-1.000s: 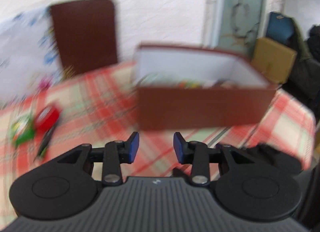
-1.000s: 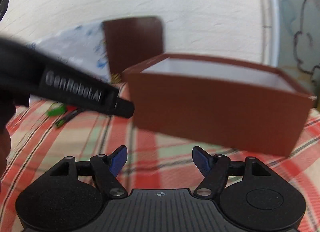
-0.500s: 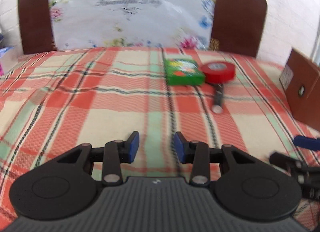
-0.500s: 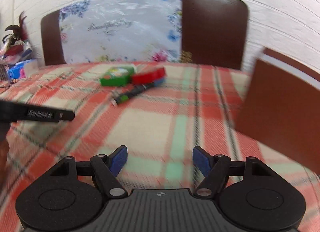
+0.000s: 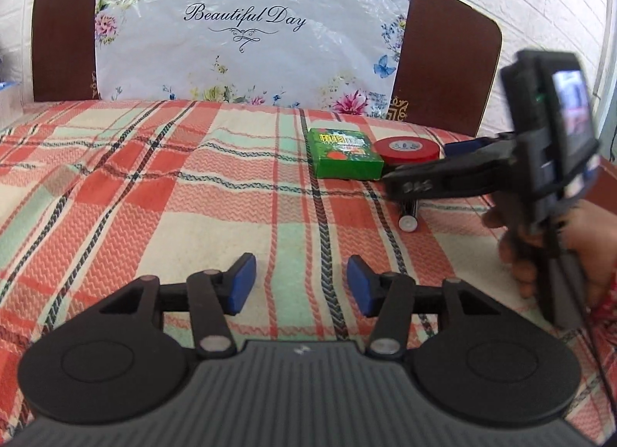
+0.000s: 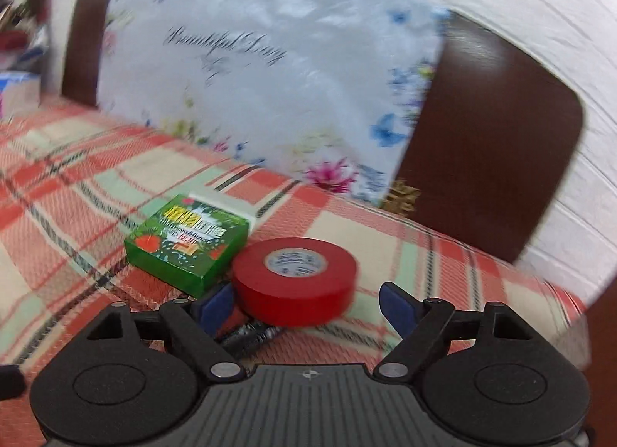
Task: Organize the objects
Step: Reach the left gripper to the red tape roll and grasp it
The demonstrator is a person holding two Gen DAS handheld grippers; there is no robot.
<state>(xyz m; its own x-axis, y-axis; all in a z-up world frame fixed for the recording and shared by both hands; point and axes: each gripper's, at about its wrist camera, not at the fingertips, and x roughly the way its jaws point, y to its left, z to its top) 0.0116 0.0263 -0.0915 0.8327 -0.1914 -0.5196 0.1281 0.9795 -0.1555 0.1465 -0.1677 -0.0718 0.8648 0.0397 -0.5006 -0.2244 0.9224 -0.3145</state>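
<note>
We see the left gripper (image 5: 300,285) over the plaid tablecloth (image 5: 154,192), its blue pads partly apart and the jaws opening, with only bare cloth between them; it holds and touches nothing.

The right gripper (image 6: 306,302) has its jaws wider and also opening. The roll of red tape (image 6: 295,279) lies at its fingertips, between the two blue pads: the left-hand pad sits just beside the roll's side, and we cannot tell whether it touches, while the right-hand pad stands clear of the roll. Nothing is gripped.

The tape lies flat on the table toward its far edge, just beside a green box (image 6: 189,244) printed with red fruit; whether the two touch, we cannot tell. A dark marker (image 6: 250,335) lies partly under the near side of the roll.

From the left wrist view we get what the right one cannot give: the right gripper (image 5: 443,173) seen from the side, reaching over the marker (image 5: 409,215) toward the tape (image 5: 407,150) and the box (image 5: 345,154), a hand (image 5: 555,250) around its handle, and the marker's pale end cap sticking out below it. That view also reads the words "Beautiful Day" clearly on the floral plastic cover (image 5: 250,30) leaning on a brown headboard (image 5: 443,61) at the table's far edge. The right wrist view is blurred, but shows the box's print and the tape's paper core from close by.
</note>
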